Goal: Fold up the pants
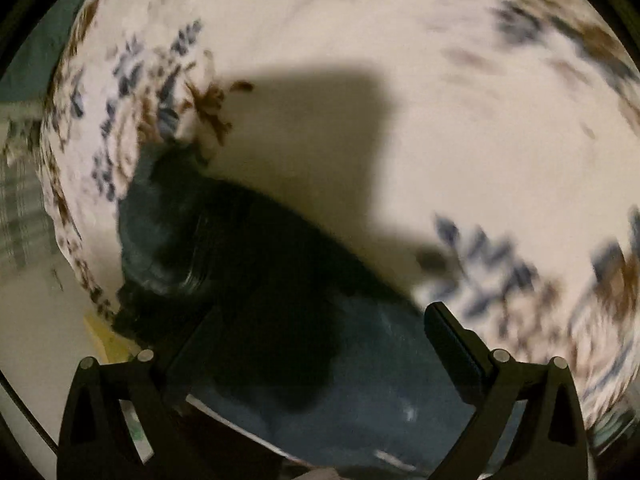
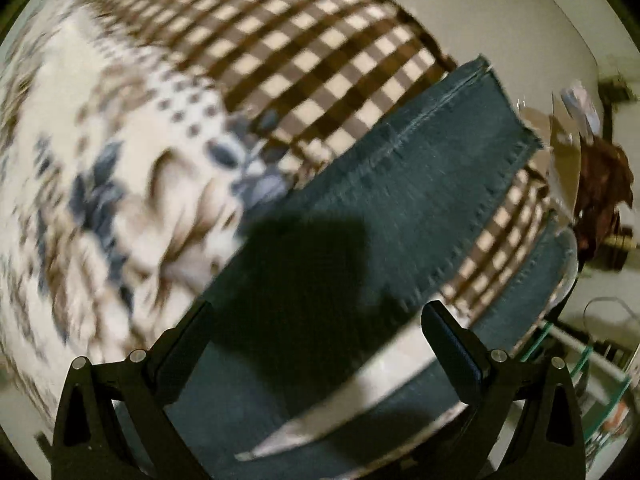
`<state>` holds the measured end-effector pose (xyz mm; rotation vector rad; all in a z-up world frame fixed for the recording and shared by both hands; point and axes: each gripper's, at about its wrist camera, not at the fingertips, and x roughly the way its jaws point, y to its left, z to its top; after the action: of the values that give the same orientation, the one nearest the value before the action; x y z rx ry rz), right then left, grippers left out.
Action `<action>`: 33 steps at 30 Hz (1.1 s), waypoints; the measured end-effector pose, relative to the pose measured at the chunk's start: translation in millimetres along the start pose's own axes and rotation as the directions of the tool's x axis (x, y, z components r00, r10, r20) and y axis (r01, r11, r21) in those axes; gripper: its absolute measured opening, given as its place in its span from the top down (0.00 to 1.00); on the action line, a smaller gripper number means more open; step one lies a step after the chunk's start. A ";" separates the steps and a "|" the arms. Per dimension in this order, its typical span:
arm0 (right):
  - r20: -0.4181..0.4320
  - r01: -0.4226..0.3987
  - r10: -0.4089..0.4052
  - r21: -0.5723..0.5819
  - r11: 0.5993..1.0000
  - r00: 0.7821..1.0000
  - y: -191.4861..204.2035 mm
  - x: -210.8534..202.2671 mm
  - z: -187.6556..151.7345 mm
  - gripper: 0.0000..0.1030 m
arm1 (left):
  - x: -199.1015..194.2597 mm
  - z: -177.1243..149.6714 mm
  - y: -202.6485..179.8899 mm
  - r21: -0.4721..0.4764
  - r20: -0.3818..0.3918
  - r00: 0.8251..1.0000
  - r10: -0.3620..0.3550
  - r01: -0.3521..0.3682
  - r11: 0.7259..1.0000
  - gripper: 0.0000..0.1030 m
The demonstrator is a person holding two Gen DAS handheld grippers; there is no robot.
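Dark blue-green pants (image 1: 360,380) lie on a floral bedspread (image 1: 460,128). In the left wrist view the waist end (image 1: 160,232) is bunched near the bed's left edge. My left gripper (image 1: 320,328) is open above the pants, jaws wide apart, holding nothing. In the right wrist view a pant leg (image 2: 420,184) stretches to its hem (image 2: 508,100) over a checked part of the cover (image 2: 320,60); a second leg (image 2: 532,280) lies to the right. My right gripper (image 2: 316,320) is open above the leg, holding nothing. Both views are blurred by motion.
The bed's left edge with pale floor (image 1: 36,340) shows in the left wrist view. In the right wrist view, a glass shelf unit (image 2: 592,380) and a brown object (image 2: 604,184) stand beyond the bed's right edge.
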<state>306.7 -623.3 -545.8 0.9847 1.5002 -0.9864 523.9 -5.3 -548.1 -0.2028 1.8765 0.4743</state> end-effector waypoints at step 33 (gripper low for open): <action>0.170 -0.263 0.269 -0.056 0.963 0.948 -135.3 -39.9 -69.8 0.97 | -61.4 -220.8 198.5 0.107 0.432 0.835 -0.342 0.329 0.938 0.89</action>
<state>162.3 -604.8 -486.0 1.0188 1.1971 -0.8290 282.8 76.4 -383.3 -0.3668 1.3574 0.2232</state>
